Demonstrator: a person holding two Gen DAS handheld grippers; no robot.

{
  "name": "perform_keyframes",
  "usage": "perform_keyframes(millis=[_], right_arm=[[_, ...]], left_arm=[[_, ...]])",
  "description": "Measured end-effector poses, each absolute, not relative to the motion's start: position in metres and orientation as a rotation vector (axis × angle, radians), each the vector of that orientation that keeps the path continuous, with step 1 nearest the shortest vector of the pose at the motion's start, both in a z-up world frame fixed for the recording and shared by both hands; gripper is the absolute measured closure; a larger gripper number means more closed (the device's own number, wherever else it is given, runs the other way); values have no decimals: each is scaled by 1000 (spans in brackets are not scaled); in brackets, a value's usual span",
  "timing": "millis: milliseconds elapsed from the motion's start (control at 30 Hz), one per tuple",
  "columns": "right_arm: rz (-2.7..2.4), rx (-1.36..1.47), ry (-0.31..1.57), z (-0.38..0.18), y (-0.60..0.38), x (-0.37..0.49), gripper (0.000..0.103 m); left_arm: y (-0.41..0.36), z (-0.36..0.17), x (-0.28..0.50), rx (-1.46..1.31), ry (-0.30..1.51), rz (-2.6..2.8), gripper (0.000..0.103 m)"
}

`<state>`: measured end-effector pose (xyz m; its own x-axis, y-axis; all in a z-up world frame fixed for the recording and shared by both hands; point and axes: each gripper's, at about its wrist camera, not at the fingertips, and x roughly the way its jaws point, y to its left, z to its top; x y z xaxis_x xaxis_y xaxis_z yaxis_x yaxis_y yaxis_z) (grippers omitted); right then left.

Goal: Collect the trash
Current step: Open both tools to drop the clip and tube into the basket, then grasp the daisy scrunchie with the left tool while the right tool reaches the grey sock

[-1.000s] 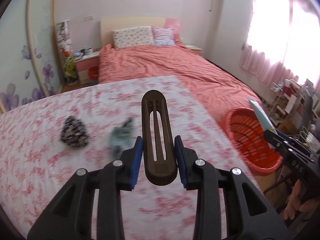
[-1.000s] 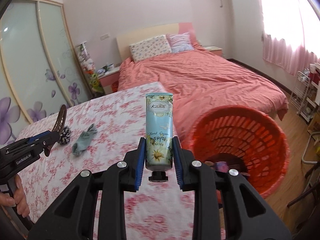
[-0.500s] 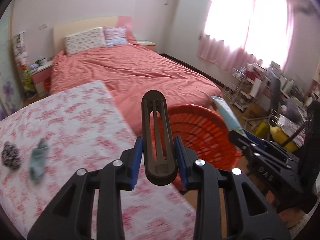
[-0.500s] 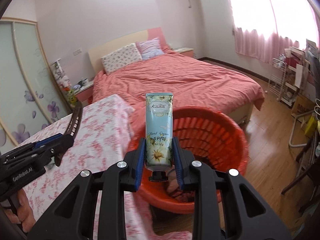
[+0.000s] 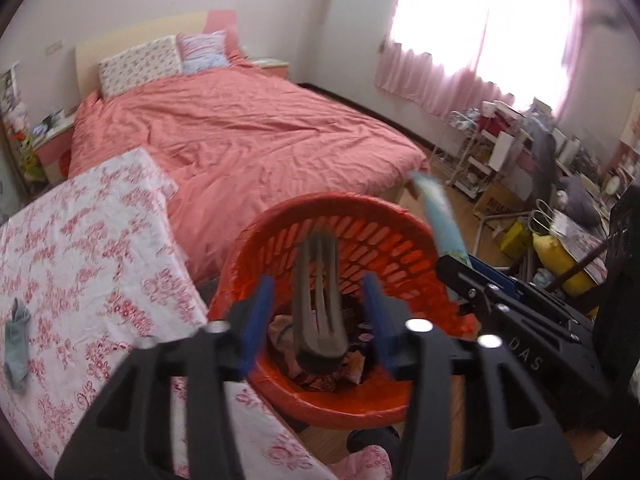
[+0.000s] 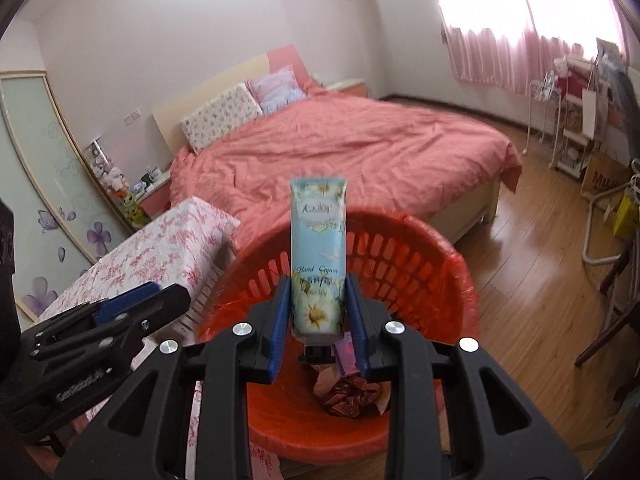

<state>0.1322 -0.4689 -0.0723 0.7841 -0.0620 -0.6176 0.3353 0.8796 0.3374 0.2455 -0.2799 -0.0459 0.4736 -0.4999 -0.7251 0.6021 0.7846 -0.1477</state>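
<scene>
— Where is the left gripper (image 5: 318,312)?

— Over the round red plastic slatted basket (image 5: 280,232). Its blue-padded fingers (image 5: 256,316) stand apart, and the brown slotted oblong piece (image 5: 318,300) sits in the gap, blurred, with daylight on both sides. Nothing is pinching it.

— And the right gripper (image 6: 318,312)?

— Also above the basket's mouth, its fingers clamped on the pale blue hand cream tube with daisies (image 6: 319,256), which stands upright with its black cap down.

— What's in the basket?

— Crumpled wrappers and dark red scraps (image 6: 348,388) lie at the bottom.

— What surrounds it?

— The table with the white cloth printed in red flowers (image 5: 80,248) touches the basket on the left side; a grey-green crumpled rag (image 5: 16,340) lies near its far-left edge. Behind stands the bed with the salmon-pink cover (image 5: 240,132) and two patterned pillows (image 5: 140,64). Right of the basket there is wooden floor, then a white wire rack (image 5: 460,156), a cardboard box (image 5: 500,200) and a yellow bag (image 5: 560,256) under the pink curtains (image 5: 440,80).

— Anything in the way?

— From the left camera the right gripper crosses over the basket's right rim, just beside the left one.
</scene>
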Motion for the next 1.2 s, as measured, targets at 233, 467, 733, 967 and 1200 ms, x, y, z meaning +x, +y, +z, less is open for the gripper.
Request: perform_keyframes(millis=[233, 467, 733, 967, 1200], right_arm=[[-241, 420, 662, -79, -458, 128, 45], [-224, 376, 691, -78, -441, 136, 41], [-160, 304, 752, -86, -389, 150, 34], [-87, 218, 778, -83, -340, 159, 32], [-42, 161, 795, -79, -310, 163, 30]], left_arm=[[-226, -57, 264, 146, 853, -534, 43], [-136, -59, 272, 171, 821, -353, 32], [-3, -52, 302, 103, 786, -21, 13], [90, -65, 342, 14, 811, 185, 10], [103, -92, 383, 3, 898, 189, 15]])
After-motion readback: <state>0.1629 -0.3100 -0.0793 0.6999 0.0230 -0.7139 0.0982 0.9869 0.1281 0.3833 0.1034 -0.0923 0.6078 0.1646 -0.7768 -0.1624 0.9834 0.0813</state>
